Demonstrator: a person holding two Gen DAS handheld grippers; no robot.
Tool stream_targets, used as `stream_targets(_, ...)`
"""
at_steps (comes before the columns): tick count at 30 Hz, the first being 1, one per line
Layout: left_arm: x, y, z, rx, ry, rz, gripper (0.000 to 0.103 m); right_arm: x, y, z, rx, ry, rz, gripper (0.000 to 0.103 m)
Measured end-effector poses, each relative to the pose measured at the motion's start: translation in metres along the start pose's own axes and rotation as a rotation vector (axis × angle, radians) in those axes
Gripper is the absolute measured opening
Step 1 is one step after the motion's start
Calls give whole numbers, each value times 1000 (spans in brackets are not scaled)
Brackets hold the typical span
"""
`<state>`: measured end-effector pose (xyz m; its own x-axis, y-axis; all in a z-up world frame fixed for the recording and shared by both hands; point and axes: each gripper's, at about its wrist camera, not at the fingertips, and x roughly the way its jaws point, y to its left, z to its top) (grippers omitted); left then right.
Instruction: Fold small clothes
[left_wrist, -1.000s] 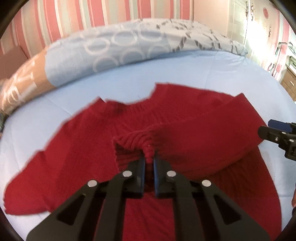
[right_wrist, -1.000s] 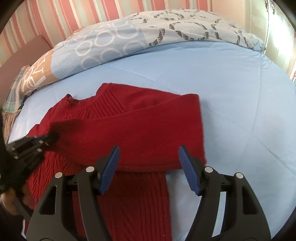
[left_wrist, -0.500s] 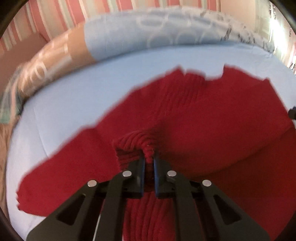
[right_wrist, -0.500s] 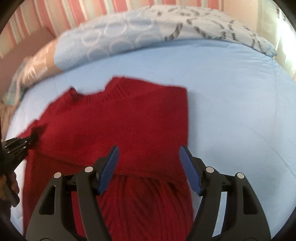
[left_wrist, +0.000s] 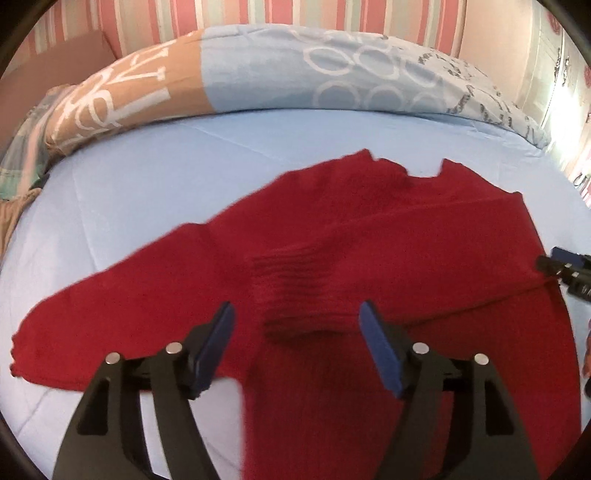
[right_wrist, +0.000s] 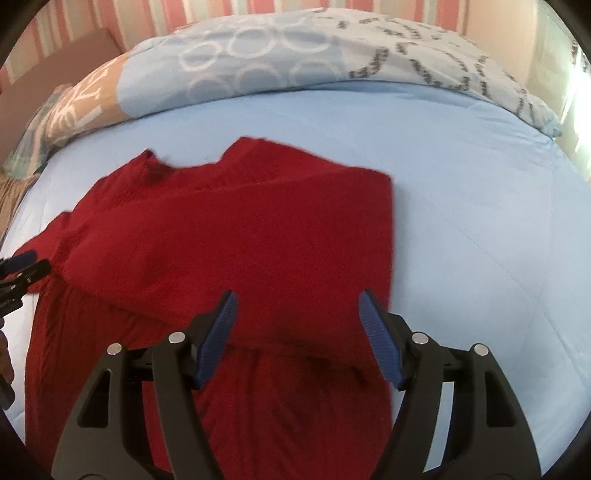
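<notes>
A dark red knit sweater (left_wrist: 369, 236) lies on the light blue bed (left_wrist: 147, 192). One sleeve is folded across the body, its ribbed cuff (left_wrist: 295, 284) lying flat just ahead of my left gripper (left_wrist: 297, 332), which is open and empty above it. The other sleeve (left_wrist: 92, 321) stretches out to the left. In the right wrist view the sweater (right_wrist: 240, 240) fills the lower left, and my right gripper (right_wrist: 297, 325) is open and empty over the folded sleeve's edge. Each gripper's tips show at the side of the other view.
A rolled patterned duvet (left_wrist: 295, 70) in blue and tan lies along the far side of the bed, under a pink striped wall (left_wrist: 258, 13). Bare blue sheet (right_wrist: 461, 203) lies to the right of the sweater.
My left gripper was shut on the sleeve cuff; it has opened and let the cuff drop onto the sweater's body. The right gripper stayed open and shifted slightly.
</notes>
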<state>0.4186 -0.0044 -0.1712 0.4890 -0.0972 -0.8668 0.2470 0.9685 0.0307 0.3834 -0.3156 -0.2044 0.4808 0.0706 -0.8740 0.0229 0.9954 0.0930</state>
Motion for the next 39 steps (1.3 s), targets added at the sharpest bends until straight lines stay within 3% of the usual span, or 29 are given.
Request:
stream_targets(4, 16, -20, -1, 45, 25, 88, 71, 9, 8, -8, -12, 26, 5, 69)
stream_targets(8, 31, -16, -6, 21, 65, 80, 75, 14, 5, -9, -1, 44, 10, 70)
stream_targets(13, 42, -1, -6, -40, 106, 87, 102, 16, 7, -10, -5, 43, 0, 70)
stream_targets(20, 45, 4, -19, -72, 77, 69, 102, 1, 11, -9, 25, -15, 14, 70)
stream_targets(23, 44, 3, -24, -38, 102, 70, 102, -20, 20, -8, 25, -89, 36, 81)
stream_targets(29, 21, -11, -21, 18, 68, 168, 101, -57, 49, -6, -33, -210, 48, 84)
stream_targets(33, 19, -5, -21, 60, 144, 291, 101, -70, 65, -1, -59, -239, 66, 84)
stream_targets(39, -1, 20, -41, 97, 112, 240, 101, -76, 94, 7, -67, -239, 115, 85)
